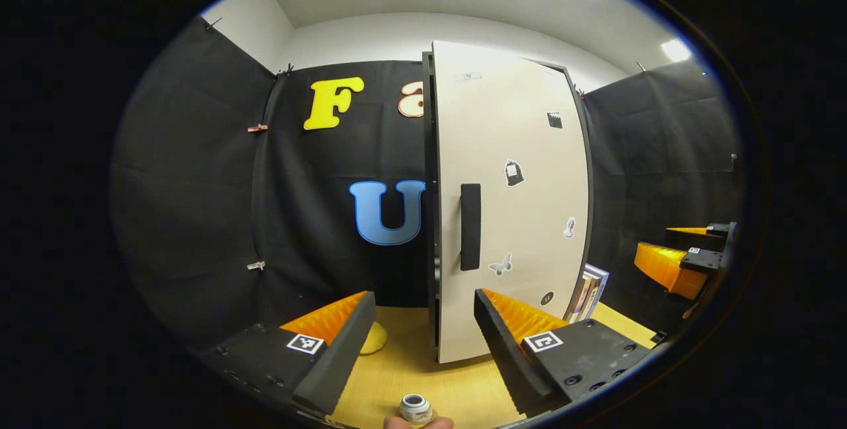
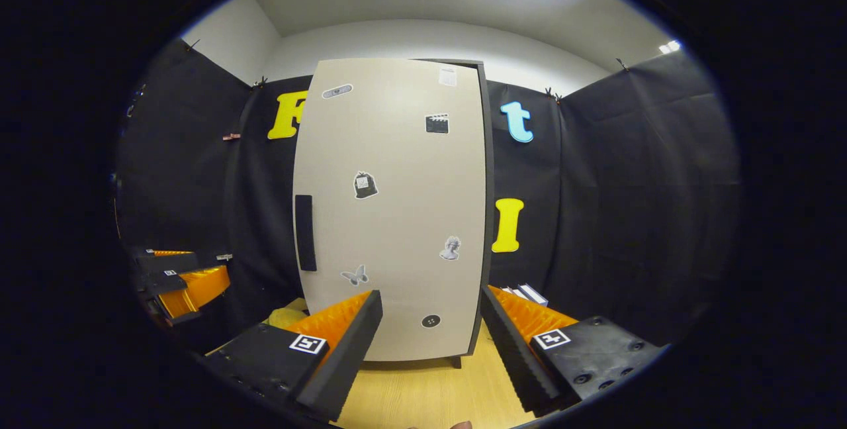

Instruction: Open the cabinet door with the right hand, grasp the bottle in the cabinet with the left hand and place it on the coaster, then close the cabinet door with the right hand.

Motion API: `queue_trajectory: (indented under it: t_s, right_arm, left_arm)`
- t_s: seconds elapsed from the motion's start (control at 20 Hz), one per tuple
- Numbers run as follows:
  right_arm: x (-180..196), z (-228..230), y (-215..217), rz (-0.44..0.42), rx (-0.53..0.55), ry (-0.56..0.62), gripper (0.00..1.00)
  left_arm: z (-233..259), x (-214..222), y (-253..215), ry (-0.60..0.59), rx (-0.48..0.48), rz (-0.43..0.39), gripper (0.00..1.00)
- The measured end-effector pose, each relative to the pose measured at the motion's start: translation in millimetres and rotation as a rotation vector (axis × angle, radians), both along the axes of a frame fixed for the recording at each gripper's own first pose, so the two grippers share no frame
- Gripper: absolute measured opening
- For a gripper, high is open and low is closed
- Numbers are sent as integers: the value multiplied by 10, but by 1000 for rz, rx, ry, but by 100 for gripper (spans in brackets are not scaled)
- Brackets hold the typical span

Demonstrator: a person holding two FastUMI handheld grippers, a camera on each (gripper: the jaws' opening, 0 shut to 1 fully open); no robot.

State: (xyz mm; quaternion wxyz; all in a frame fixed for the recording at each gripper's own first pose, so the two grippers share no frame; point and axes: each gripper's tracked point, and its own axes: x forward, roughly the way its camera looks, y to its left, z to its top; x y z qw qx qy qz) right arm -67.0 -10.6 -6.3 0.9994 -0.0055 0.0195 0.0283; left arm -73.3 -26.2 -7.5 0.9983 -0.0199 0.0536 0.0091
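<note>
Both grippers, left gripper (image 1: 423,323) and right gripper (image 2: 430,330), hang spread wide and empty before the cabinet door (image 2: 390,210); the bottle (image 1: 415,408) stands below, nearer the left.

Bottle (image 1: 416,408) cut off at bottom edge

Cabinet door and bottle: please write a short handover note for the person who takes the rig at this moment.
Left claw: open, empty.
Right claw: open, empty, facing the cabinet door.
Cabinet door: looks shut.
Bottle: outside the cabinet, upright, low in the left gripper view, in front of the cabinet.
Done, as it seems: bottle taken out, door closed.
Left: check that the bottle stands on the coaster. A tan shape shows under it, but I cannot tell what it is.
</note>
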Motion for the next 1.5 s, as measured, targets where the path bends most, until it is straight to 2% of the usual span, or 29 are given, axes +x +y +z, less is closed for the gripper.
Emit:
queue_trajectory:
  t_s: [1.5]
  right_arm:
    - [-34,-59,-62,-14,13,5,98]
  left_arm:
    - [-112,-90,47,17,10,-26,94]
